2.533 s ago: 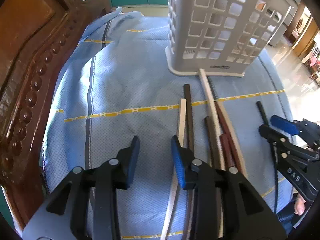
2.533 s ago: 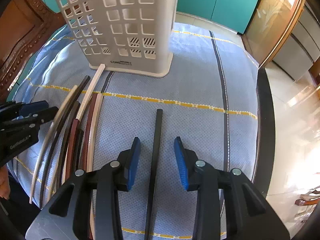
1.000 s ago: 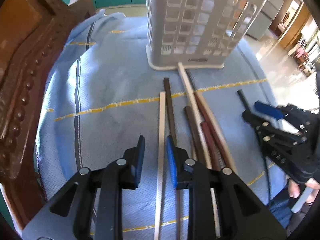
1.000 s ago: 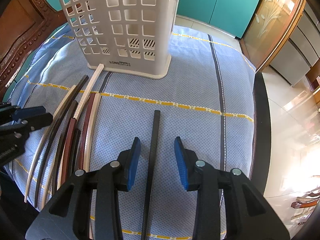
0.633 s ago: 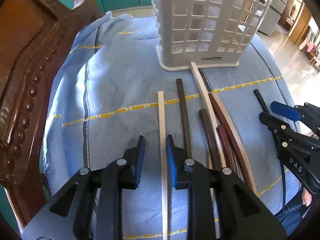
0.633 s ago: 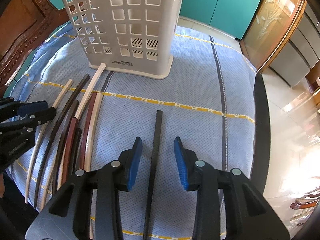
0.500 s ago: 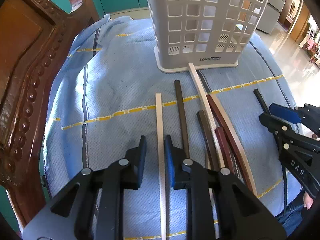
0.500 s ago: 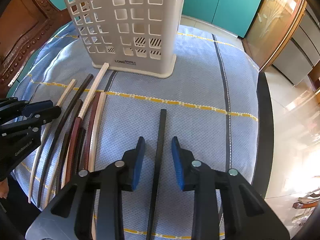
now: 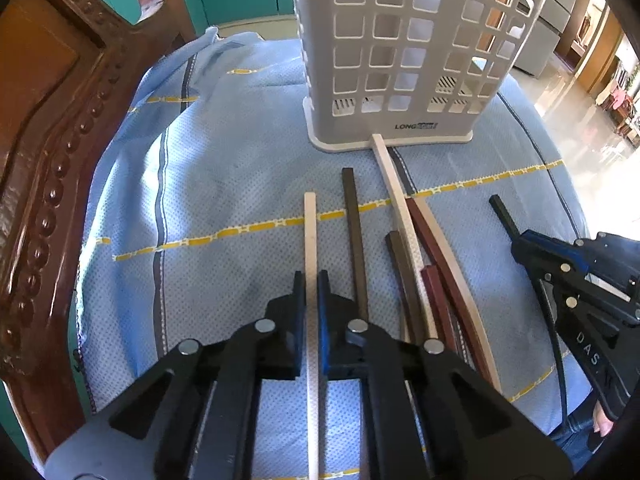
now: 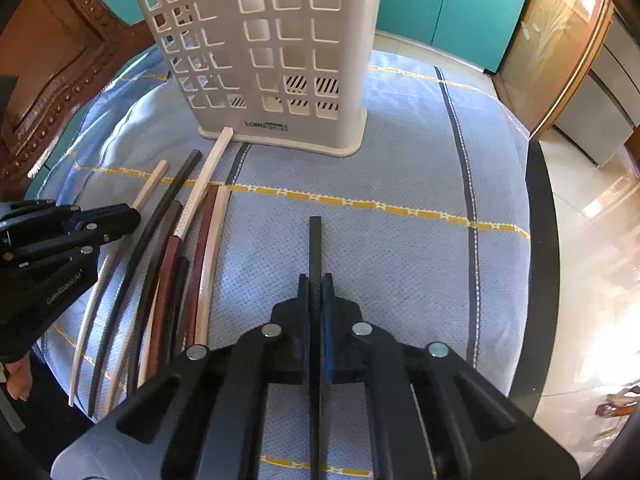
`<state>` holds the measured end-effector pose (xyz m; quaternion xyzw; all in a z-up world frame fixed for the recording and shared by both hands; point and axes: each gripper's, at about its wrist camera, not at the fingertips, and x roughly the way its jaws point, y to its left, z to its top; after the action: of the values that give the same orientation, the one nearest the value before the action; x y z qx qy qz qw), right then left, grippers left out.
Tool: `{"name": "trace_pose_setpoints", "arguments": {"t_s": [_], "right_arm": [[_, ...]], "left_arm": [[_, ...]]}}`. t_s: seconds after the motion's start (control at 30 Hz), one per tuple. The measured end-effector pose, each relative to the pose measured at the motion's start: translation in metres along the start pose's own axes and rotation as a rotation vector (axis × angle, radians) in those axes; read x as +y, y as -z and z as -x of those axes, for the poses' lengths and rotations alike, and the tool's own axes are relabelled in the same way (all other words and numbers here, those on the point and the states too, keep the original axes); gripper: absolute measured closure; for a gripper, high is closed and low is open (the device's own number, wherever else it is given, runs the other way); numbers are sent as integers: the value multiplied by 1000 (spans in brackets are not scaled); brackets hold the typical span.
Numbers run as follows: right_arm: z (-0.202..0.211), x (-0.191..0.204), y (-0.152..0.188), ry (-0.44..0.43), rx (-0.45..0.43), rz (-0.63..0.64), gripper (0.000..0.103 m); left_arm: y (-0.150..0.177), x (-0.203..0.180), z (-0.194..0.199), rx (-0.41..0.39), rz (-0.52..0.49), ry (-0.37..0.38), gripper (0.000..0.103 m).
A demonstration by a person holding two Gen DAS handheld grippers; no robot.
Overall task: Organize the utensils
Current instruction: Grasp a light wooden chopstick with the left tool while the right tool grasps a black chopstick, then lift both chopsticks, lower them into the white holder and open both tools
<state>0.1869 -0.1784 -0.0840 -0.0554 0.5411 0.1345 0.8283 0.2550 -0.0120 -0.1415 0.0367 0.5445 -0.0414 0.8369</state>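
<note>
My left gripper [image 9: 311, 284] is shut on a cream chopstick [image 9: 310, 228] that lies on the blue cloth and points toward the white slotted basket [image 9: 404, 52]. My right gripper [image 10: 315, 285] is shut on a black chopstick [image 10: 315, 244] lying apart to the right. Between them lies a bunch of several dark, brown and cream chopsticks [image 9: 420, 264], also seen in the right wrist view [image 10: 180, 248]. One long cream chopstick [image 10: 206, 176] touches the basket's base [image 10: 280, 140]. The right gripper shows in the left wrist view [image 9: 524, 242], and the left gripper in the right wrist view [image 10: 128, 216].
A blue cloth [image 9: 224, 184] with yellow and dark stripes covers the round table. A carved wooden chair back [image 9: 44, 128] stands close on the left. The table's dark edge [image 10: 540, 240] runs along the right, with floor beyond. Teal cabinets [image 10: 448, 4] stand behind.
Both grippers have closed from open: the left onto the cream chopstick, the right onto the black chopstick. The left gripper first shifted so the cream stick lay between its fingers.
</note>
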Motion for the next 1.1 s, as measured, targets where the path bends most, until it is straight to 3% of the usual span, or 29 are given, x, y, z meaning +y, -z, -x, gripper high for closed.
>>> {"name": "trace_pose_setpoints", "arguments": {"t_s": [0.13, 0.3, 0.53, 0.67, 0.9, 1.0, 1.1], "right_arm": [[27, -5, -3, -34, -90, -10, 96], [100, -11, -1, -87, -275, 17, 96], [205, -37, 13, -205, -518, -28, 96], [249, -52, -6, -271, -628, -87, 96], [281, -82, -54, -355, -824, -278, 96], [273, -98, -72, -376, -876, -401, 96], [258, -104, -86, -316, -917, -464, 96]], "left_arm": [[-2, 6, 23, -73, 24, 21, 96], [2, 9, 78, -217, 17, 53, 96], [14, 14, 185, -460, 12, 109, 96], [5, 18, 238, -579, 17, 128, 96], [-40, 42, 297, -820, 150, 197, 96], [-53, 50, 294, -879, 227, 192, 96], [-68, 51, 275, -903, 277, 156, 96]]}}
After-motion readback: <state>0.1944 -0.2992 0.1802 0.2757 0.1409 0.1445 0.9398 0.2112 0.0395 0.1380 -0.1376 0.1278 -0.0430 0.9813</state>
